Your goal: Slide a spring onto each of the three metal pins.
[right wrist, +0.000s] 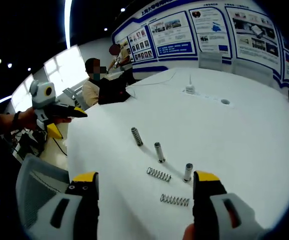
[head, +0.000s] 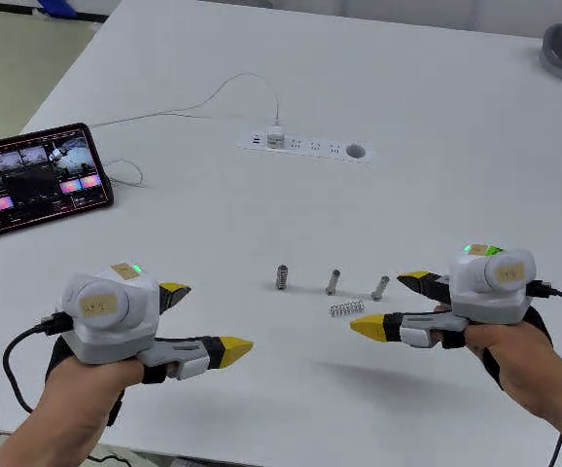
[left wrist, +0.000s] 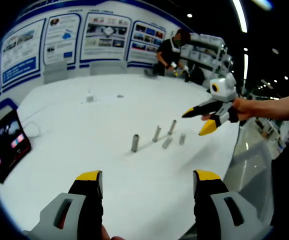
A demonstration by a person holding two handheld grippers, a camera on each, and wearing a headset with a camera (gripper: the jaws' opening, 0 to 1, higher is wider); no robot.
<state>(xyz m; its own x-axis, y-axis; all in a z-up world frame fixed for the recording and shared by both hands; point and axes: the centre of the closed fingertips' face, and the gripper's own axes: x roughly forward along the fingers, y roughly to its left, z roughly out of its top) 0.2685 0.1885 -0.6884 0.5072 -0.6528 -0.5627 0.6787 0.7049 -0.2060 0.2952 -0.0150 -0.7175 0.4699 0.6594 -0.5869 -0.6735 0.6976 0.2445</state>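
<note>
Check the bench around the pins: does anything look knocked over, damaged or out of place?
Nothing stands out. The three pins stand in a row: the left pin in the head view already carries a spring, the middle pin and right pin are bare. A loose spring and a second spring lie on the table beside them.

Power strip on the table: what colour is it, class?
The power strip is white, like the table; the head view shows it best.

White table (head: 437,117): tablet (head: 36,178), power strip (head: 305,147), three standing pins (head: 333,282), loose springs (right wrist: 158,174).
</note>
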